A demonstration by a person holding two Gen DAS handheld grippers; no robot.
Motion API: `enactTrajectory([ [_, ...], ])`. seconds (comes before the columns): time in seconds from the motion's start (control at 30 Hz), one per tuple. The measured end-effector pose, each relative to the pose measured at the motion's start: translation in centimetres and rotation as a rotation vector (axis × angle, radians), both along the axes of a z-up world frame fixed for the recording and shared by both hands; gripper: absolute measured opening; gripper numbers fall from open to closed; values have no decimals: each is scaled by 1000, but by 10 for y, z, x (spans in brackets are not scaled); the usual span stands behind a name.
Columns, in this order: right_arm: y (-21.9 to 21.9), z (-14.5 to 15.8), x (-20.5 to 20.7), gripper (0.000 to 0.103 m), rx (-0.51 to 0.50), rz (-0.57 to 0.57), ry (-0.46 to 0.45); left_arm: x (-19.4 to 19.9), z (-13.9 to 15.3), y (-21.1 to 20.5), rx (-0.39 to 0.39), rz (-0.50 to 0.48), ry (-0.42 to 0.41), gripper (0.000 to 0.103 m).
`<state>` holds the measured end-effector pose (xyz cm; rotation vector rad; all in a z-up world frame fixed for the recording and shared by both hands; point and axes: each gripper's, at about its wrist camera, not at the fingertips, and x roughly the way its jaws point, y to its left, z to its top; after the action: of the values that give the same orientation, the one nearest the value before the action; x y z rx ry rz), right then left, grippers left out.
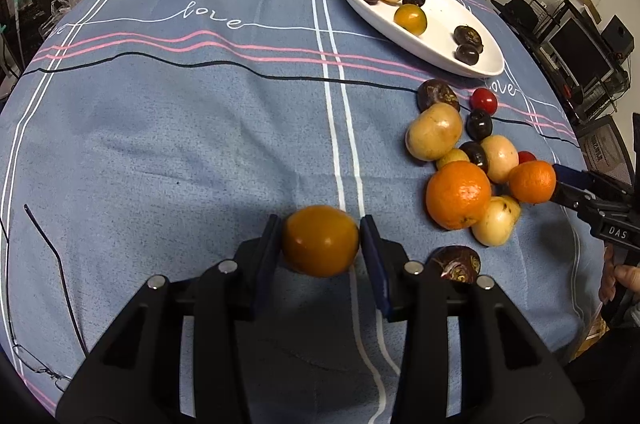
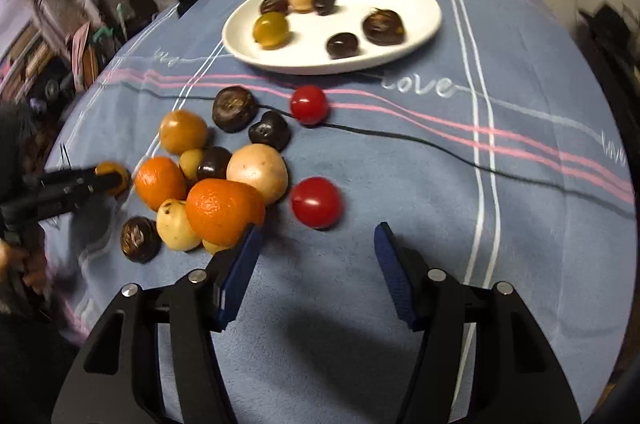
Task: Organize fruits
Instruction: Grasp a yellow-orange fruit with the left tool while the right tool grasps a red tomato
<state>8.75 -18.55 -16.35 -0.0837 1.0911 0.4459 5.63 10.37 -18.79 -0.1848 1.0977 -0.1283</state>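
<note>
Partly done, by the look of it: six small fruits already on the white oval plate (image 1: 476, 64) at the far right of the desk (image 1: 200, 144) — a yellow-orange one, a pale one and four dark brown ones. Still off the plate, a loose pile (image 2: 224, 176) nearer in: two oranges, several pale tan fruits, dark brown ones and two red ones, most of them touching, the red ones a little apart on the cloth. Roughly twice as many left as placed, at a guess.

Held clear of the pile, an amber round fruit (image 1: 320, 241), clamped between the jaws of the left gripper (image 1: 322, 238), both blue pads pressed against its sides, well left of the pile and near the camera. Above the blue striped cloth there, though whether lifted or resting cannot be told. Next call, presumably, a carry far and right to the plate.

Closest to the right gripper (image 2: 316, 244), the larger orange (image 2: 222, 212) and the near red fruit (image 2: 316, 202). Jaws of that gripper moderately wide and holding nothing: left pad just beside or touching the orange's near edge, red fruit just beyond the gap, slightly left of its middle. Bare cloth between the pads. Right-wrist view somewhat blurred, so contact with the orange not certain.
</note>
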Motion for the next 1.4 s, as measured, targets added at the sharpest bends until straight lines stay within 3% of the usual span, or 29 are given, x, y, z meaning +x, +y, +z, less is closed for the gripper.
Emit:
enactTrajectory([
  [0.03, 1, 0, 2, 50, 4, 5, -1, 0, -1, 0, -2, 1, 3, 41],
  [0.33, 0, -10, 28, 40, 23, -9, 8, 0, -5, -1, -1, 15, 21, 41],
  [0.47, 5, -22, 26, 38, 92, 25, 115, -1, -5, -1, 1, 17, 25, 41],
  [0.63, 14, -24, 23, 30, 32, 50, 87, -1, -6, -2, 10, 15, 31, 41],
  [0.77, 15, -23, 23, 30, 19, 54, 87, 0, -6, -3, 12, 17, 30, 41],
  [1.0, -5, -17, 19, 30, 118, -11, 119, 1, 1, -3, 0, 19, 10, 40],
  [1.4, -1, -24, 18, 30, 105, 11, 137, -4, -1, -12, 40, -34, 42, 39],
])
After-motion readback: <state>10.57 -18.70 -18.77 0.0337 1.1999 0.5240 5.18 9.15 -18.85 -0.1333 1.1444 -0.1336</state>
